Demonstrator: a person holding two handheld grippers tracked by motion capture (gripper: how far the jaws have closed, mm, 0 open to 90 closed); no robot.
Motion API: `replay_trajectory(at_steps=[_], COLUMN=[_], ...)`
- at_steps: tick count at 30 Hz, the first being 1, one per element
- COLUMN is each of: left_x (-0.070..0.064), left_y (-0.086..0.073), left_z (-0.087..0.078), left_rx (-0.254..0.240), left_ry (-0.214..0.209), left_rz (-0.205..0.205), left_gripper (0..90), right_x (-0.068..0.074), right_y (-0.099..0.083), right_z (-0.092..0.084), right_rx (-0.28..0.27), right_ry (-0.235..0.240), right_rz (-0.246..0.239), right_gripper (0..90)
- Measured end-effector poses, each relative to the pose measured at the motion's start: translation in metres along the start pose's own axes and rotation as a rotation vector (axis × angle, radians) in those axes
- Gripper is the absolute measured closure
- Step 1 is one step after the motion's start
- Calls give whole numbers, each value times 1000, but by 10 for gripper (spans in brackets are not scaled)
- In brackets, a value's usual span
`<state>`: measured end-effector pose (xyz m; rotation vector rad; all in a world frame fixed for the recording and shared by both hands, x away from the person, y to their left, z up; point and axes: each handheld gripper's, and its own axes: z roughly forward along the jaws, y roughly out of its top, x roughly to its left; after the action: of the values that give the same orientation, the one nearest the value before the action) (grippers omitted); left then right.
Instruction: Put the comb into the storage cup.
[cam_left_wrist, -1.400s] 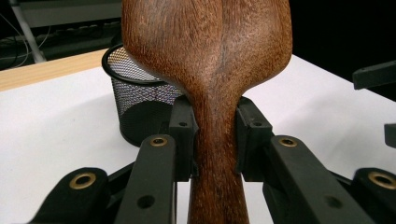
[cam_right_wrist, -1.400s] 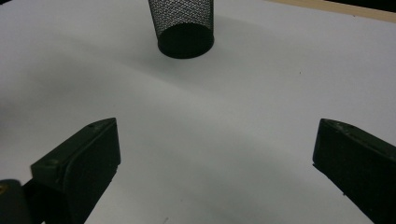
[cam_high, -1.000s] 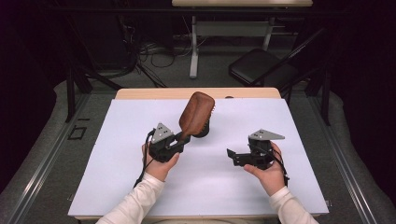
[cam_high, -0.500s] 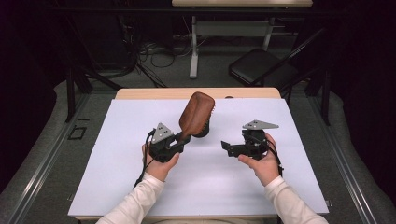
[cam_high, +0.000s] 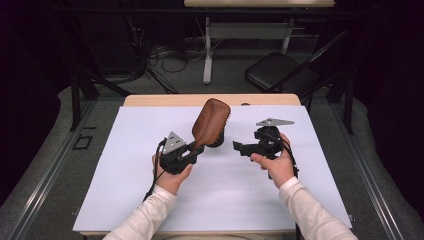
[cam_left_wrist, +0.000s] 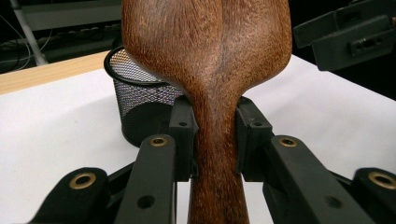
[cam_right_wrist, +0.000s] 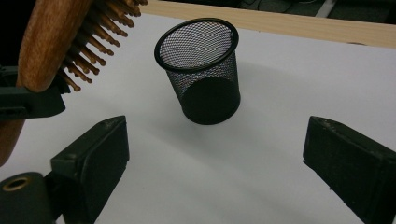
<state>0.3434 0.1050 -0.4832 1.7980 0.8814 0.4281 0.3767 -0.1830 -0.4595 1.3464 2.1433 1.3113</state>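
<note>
A brown wooden hairbrush (cam_high: 211, 122) is held by its handle in my left gripper (cam_high: 196, 149), whose jaws are shut on it; its head tilts up and away. In the left gripper view the pads clamp the handle of the brush (cam_left_wrist: 205, 46) from both sides. A black mesh cup (cam_high: 218, 140) stands upright on the white sheet just behind the brush. My right gripper (cam_high: 238, 147) hovers to the right of the cup, pointing left at it; its jaws have just been closing slightly, still wide, with nothing between them. The right gripper view looks down on the cup (cam_right_wrist: 201, 70), bristles (cam_right_wrist: 93, 42) at upper left.
A white sheet (cam_high: 125, 190) covers the table, with a strip of bare wood (cam_high: 165, 100) along the far edge. Beyond the table are a folding chair (cam_high: 280, 75), a desk leg (cam_high: 206, 55) and floor cables (cam_high: 155, 50).
My right hand has moved left and a little up, closer to the mesh cup. The left gripper and the brush have stayed still.
</note>
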Motion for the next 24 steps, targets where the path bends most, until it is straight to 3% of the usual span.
replay_trajectory(at_steps=[14, 24], left_x=[-3, -3], left_y=[-1, -1], left_z=[1, 2], left_rx=[-1, 3], left_ry=[-4, -4], left_rz=[6, 8], left_gripper=[719, 719], right_x=[3, 2], right_y=[21, 31], right_z=[6, 5], right_rx=[-32, -39], right_ry=[61, 64], right_rz=[86, 109], right_gripper=[108, 125])
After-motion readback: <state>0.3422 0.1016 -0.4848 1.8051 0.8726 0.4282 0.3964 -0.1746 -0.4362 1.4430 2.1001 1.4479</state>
